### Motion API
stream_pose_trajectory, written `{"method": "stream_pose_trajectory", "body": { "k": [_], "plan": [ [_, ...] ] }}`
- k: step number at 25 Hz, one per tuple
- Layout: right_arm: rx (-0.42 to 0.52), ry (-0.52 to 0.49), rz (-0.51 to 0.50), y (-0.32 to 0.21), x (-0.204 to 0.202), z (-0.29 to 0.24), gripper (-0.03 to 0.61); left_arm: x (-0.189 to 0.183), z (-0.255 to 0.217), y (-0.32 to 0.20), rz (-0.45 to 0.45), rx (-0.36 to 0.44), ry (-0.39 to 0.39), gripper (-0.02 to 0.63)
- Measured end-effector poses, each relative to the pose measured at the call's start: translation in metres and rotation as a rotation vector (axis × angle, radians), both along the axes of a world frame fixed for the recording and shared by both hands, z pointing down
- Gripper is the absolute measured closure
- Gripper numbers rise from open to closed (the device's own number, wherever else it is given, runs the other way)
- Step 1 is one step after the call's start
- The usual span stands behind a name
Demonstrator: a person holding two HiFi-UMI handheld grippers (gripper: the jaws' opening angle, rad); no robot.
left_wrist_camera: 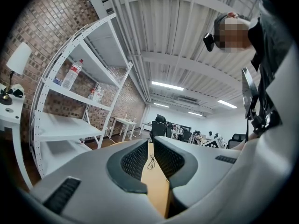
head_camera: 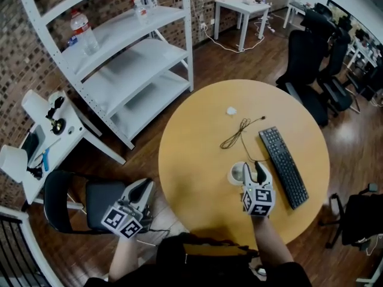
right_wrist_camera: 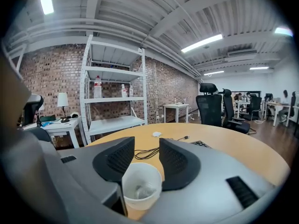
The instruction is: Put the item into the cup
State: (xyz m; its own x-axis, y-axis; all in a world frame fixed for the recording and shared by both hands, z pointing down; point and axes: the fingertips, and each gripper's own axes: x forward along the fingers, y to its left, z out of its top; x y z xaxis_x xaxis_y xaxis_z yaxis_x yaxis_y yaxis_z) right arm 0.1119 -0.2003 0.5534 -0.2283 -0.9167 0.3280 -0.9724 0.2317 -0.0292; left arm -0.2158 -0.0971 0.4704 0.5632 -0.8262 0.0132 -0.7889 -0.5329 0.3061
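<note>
Right claw [head_camera: 253, 172] is hovering over the near part of a round wooden counter [head_camera: 197, 154] in the head view, its jaws standing apart. A white cup [head_camera: 237, 174] is sitting upright on the counter right at the claw's tips. A black keyboard [head_camera: 283, 166] is lying just to the right of the claw, and a thin black cable [head_camera: 236, 133] is curling on the counter beyond the cup. A small white scrap [head_camera: 231, 110] is lying farther off, toward the far edge. The left claw [head_camera: 142, 189] is hanging off the counter's left edge, above a black chair [head_camera: 90, 202]. A white shelf [head_camera: 128, 58] is standing against a brick wall at the upper left.

In the left gripper view, the left claw [left_wrist_camera: 150, 155] is showing its jaws drawn near each other, with a narrow slit between the pads. Nothing is sitting in the slit; only the counter [left_wrist_camera: 156, 185] is showing through it. The shelf [left_wrist_camera: 65, 125] is rising at the left.

In the right gripper view, the right claw [right_wrist_camera: 147, 154] is holding its jaws wide apart and gripping nothing. The cup [right_wrist_camera: 140, 203] is standing just below and between them, and the pads are not pressing on it. A crumpled pale item [right_wrist_camera: 140, 190] is lying inside the cup, at the bottom. Past the jaws, the cable, the scrap [right_wrist_camera: 156, 134] and the keyboard [right_wrist_camera: 201, 144] are lying on the counter.
</note>
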Motion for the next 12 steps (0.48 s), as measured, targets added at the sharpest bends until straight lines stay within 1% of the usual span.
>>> {"method": "stream_pose_trajectory", "body": {
  "k": [6,8,12],
  "plan": [
    [0.06,-0.072,0.046,0.015,0.031,-0.035,0.41,0.023,-0.007,-0.018,0.063,0.034,-0.007,0.577],
    [0.081,-0.073,0.063,0.025,0.044,-0.047,0.413,0.033,-0.006,-0.025,0.095,0.041,0.0,0.577],
    [0.118,-0.058,0.125,0.053,0.08,-0.07,0.451,0.057,-0.016,-0.037,0.16,0.069,0.009,0.577]
  ]
}}
